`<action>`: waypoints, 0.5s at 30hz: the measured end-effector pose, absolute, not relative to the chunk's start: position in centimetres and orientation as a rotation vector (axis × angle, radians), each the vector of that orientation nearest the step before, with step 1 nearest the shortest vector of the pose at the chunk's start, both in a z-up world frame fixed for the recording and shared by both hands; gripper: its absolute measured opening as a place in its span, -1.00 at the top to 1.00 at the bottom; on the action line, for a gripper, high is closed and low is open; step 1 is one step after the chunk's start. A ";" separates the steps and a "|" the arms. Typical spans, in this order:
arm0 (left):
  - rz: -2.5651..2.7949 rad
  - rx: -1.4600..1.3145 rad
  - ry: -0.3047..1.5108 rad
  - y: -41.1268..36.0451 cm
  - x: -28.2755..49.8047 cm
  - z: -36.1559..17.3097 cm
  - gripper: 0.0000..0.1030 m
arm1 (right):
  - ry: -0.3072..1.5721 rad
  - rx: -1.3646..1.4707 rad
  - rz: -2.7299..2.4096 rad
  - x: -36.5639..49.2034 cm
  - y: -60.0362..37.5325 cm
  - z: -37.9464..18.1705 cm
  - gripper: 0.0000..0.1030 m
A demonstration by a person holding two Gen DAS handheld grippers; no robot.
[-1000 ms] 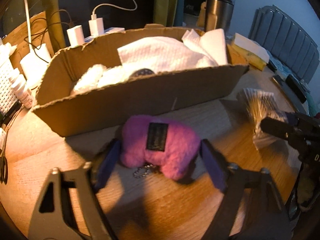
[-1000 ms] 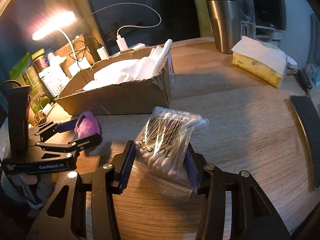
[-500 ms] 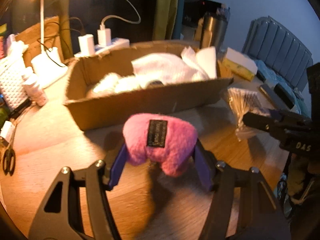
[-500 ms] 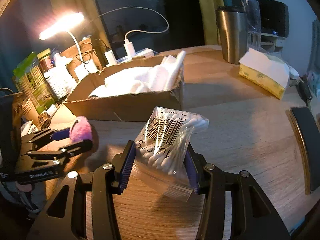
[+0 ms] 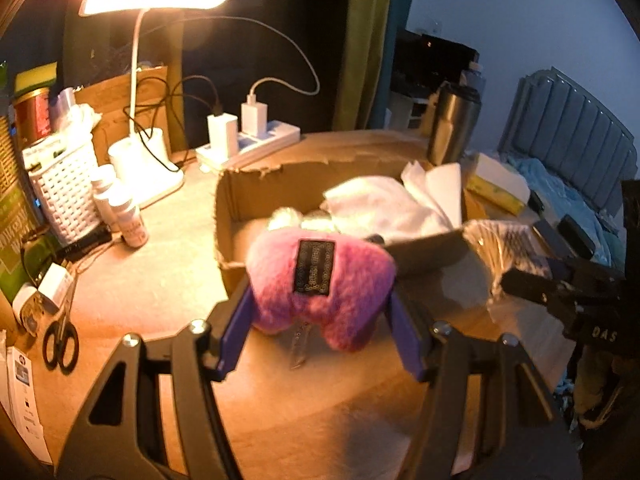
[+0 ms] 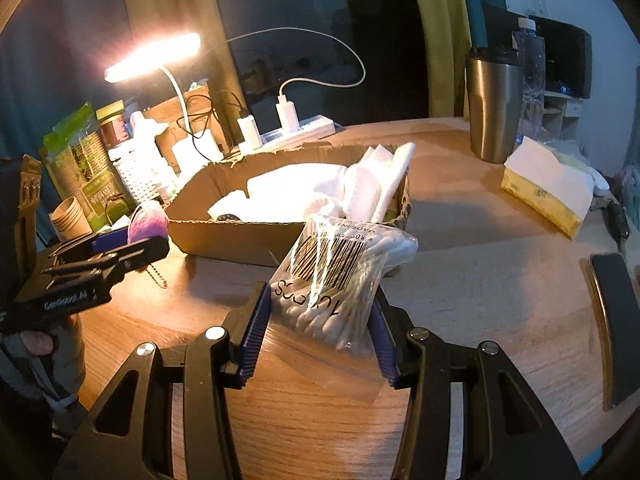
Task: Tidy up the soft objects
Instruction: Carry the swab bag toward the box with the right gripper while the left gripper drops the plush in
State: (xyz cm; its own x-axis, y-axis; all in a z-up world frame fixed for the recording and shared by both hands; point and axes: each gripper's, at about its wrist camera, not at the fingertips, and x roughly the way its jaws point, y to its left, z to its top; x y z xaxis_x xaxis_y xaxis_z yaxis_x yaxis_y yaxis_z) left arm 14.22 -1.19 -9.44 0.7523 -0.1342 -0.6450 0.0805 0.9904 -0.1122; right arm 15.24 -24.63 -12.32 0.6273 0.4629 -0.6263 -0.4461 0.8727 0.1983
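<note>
My left gripper is shut on a pink plush keychain with a black label and holds it above the table, just in front of the cardboard box. Its ball chain hangs below. My right gripper is shut on a clear bag of cotton swabs and holds it above the table in front of the box. The box holds white towels and other soft items. The left gripper with the plush shows at the left in the right wrist view.
A lit desk lamp, power strip with chargers, white basket, small bottles and scissors stand left and behind the box. A steel tumbler and tissue pack stand at the right. A dark phone lies near the right edge.
My left gripper has closed on the pink plush and lifted it off the table toward the box. My right gripper has risen with the cotton swab bag toward the box.
</note>
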 end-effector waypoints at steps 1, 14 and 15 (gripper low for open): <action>-0.116 -0.080 0.707 -1.2 14.4 -9.4 -0.23 | 0.724 0.026 0.522 15.3 -24.6 -12.2 0.03; -0.097 -0.089 0.626 -0.4 16.9 -6.7 -0.23 | 0.694 0.032 0.506 15.8 -25.1 -11.1 0.03; -0.092 -0.090 0.628 -0.3 17.2 -6.8 -0.24 | 0.692 0.032 0.502 15.9 -25.2 -10.9 0.03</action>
State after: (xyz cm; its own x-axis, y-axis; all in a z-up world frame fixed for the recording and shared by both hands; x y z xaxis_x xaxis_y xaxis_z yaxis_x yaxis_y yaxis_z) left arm 17.21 -0.34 -6.78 0.8055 -0.1131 -0.5817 0.0585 0.9920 -0.1119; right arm 15.87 -25.19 -10.95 0.6562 0.4537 -0.6029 -0.4327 0.8809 0.1918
